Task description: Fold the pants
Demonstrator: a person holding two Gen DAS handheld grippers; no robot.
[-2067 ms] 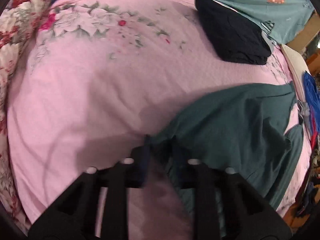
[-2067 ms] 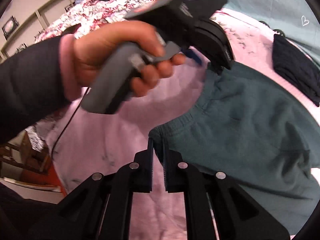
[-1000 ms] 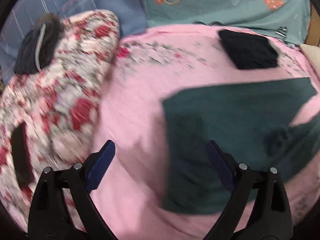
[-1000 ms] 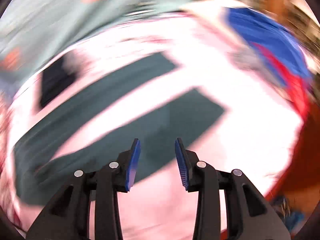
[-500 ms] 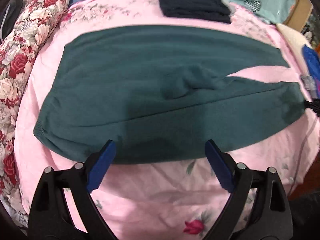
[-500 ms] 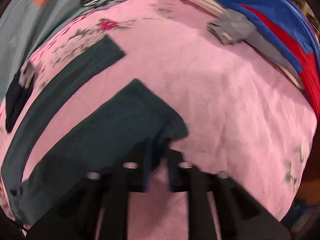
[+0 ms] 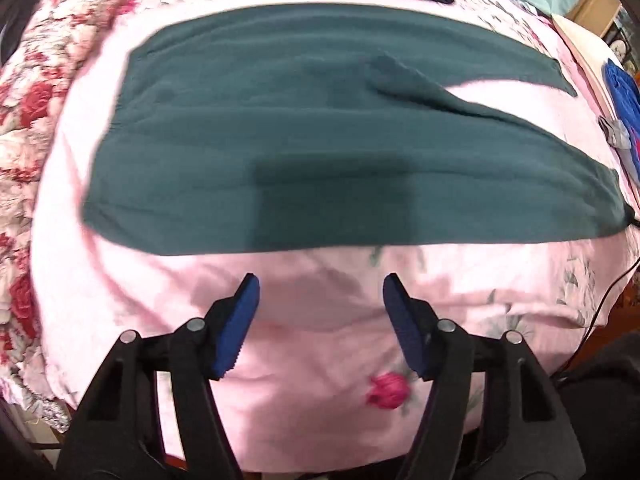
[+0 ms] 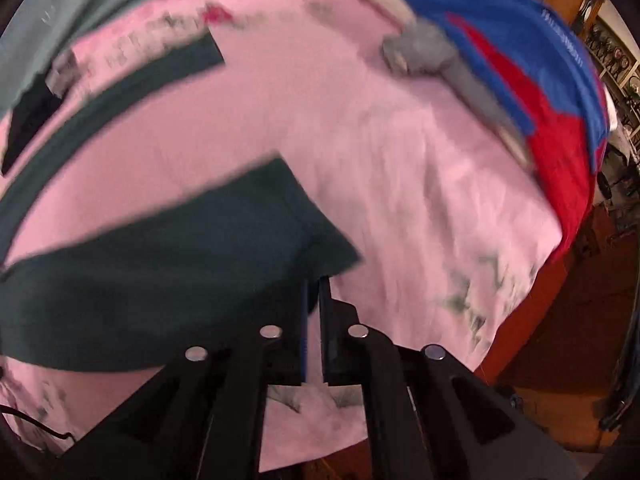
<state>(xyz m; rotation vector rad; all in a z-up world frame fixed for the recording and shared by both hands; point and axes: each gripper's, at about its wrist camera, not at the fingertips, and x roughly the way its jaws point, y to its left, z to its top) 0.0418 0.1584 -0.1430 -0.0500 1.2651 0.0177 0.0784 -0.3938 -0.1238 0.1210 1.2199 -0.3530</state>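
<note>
Both tools have dropped toward the pants (image 7: 320, 152): right tool (image 8: 313, 300) pinches the hem corner, jaws easing slightly; left tool (image 7: 320, 300), empty and closing, should seize the near edge squarely.

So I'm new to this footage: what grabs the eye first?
The dark green pants dominate, spread flat across the pink floral sheet with both legs running right. The left gripper, closing on nothing, hovers above the sheet just short of them. A blue-and-red garment lies at the bed's right edge.
</note>
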